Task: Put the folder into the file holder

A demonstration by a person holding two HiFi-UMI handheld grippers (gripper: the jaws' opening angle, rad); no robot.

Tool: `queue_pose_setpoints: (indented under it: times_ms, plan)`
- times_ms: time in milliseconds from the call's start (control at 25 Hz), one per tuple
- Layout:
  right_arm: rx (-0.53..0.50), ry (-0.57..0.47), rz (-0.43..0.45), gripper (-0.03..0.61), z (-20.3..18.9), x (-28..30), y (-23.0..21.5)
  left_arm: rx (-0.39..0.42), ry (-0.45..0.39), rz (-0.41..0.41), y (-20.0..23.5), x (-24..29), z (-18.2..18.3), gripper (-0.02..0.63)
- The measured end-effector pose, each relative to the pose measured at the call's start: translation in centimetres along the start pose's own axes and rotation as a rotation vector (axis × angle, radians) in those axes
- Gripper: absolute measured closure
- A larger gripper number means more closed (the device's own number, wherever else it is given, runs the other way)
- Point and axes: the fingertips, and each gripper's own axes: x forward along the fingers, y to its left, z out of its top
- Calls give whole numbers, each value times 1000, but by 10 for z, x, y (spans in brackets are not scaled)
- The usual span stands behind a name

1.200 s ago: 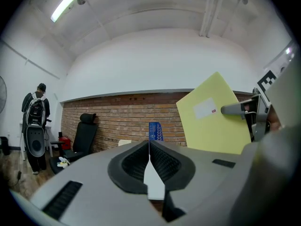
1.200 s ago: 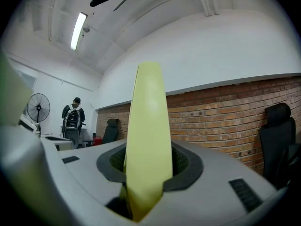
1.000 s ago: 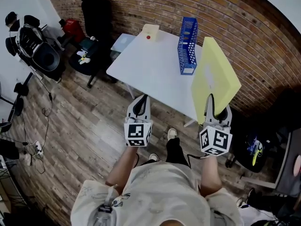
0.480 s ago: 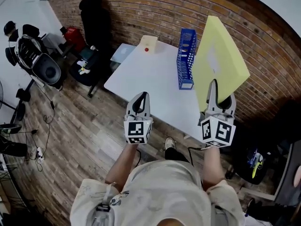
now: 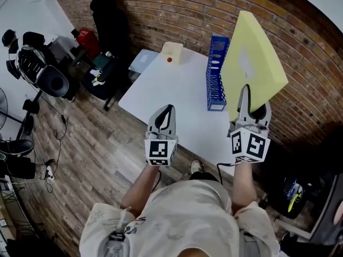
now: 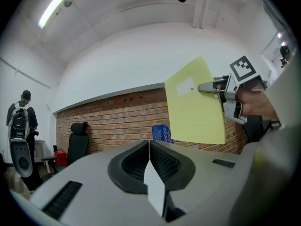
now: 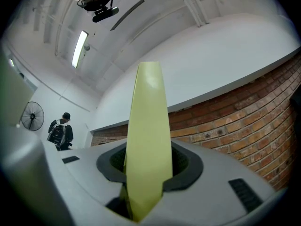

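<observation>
While the right gripper point(image 5: 245, 96) has its jaws clamped on the lower edge of the yellow folder point(image 5: 253, 58), the folder stands upright in the air over the right end of the white surface point(image 5: 171, 92), beside the blue file holder point(image 5: 216, 74) standing there. The left gripper point(image 5: 166, 114) hovers over the surface's near edge, jaws pressed together on nothing.
</observation>
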Motion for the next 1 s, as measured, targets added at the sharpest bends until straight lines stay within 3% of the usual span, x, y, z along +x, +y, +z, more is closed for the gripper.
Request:
queue_pose_setpoints:
  times_ms: [560,1000]
  plan:
    - [80,43,27,414,-64,67,-17,-2,85,13,3,55,-23,594]
    - [83,83,15,414,-108,89,-15,-11,170,57,12,64,-50,594]
